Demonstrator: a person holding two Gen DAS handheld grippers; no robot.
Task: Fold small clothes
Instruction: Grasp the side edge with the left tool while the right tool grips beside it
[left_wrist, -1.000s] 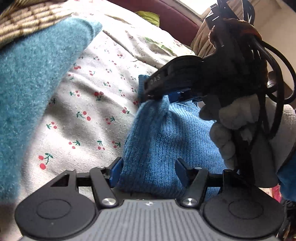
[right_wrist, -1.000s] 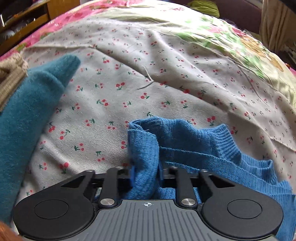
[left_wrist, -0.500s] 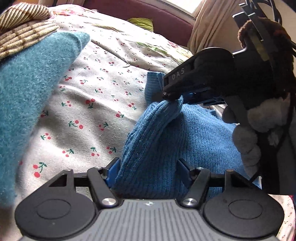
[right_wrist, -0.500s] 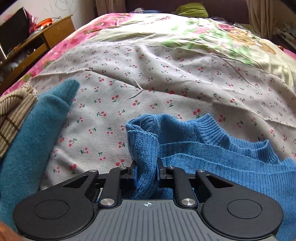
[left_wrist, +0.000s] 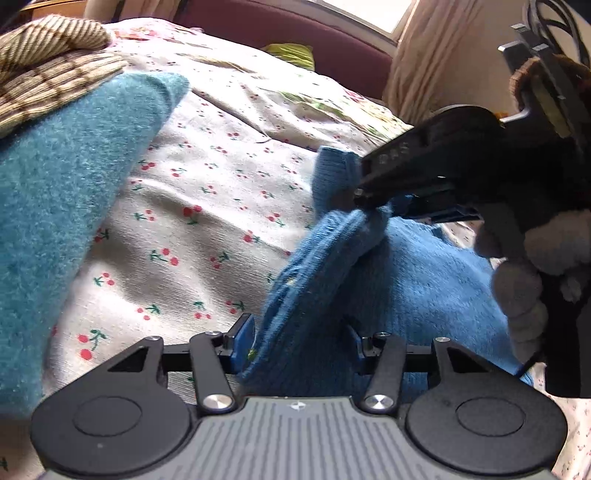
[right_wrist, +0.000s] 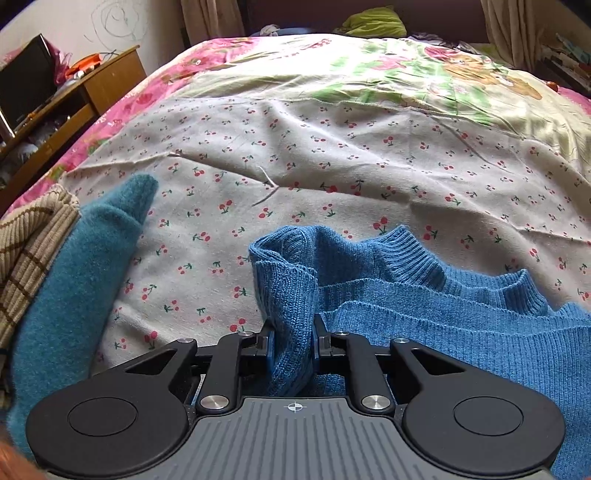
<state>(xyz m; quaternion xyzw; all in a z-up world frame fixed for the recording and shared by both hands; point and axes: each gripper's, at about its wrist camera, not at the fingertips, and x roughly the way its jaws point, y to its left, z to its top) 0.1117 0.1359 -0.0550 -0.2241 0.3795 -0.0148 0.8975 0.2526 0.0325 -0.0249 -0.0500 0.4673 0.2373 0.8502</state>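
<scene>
Lifting the blue sweater (right_wrist: 424, 317) higher off the bed (right_wrist: 332, 155), I am keeping my right hand-held gripper (right_wrist: 293, 349) and left hand-held gripper (left_wrist: 299, 345) clamping its edge, readying a fold.

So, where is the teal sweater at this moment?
The teal sweater lies at the left in both views, on the cherry-print sheet, under the striped beige garment, apart from the blue sweater.

The only readable lettering is "DAS", raised on the black side of the right gripper (left_wrist: 373, 206) in the left wrist view. No other text, number or brand is legible.
</scene>
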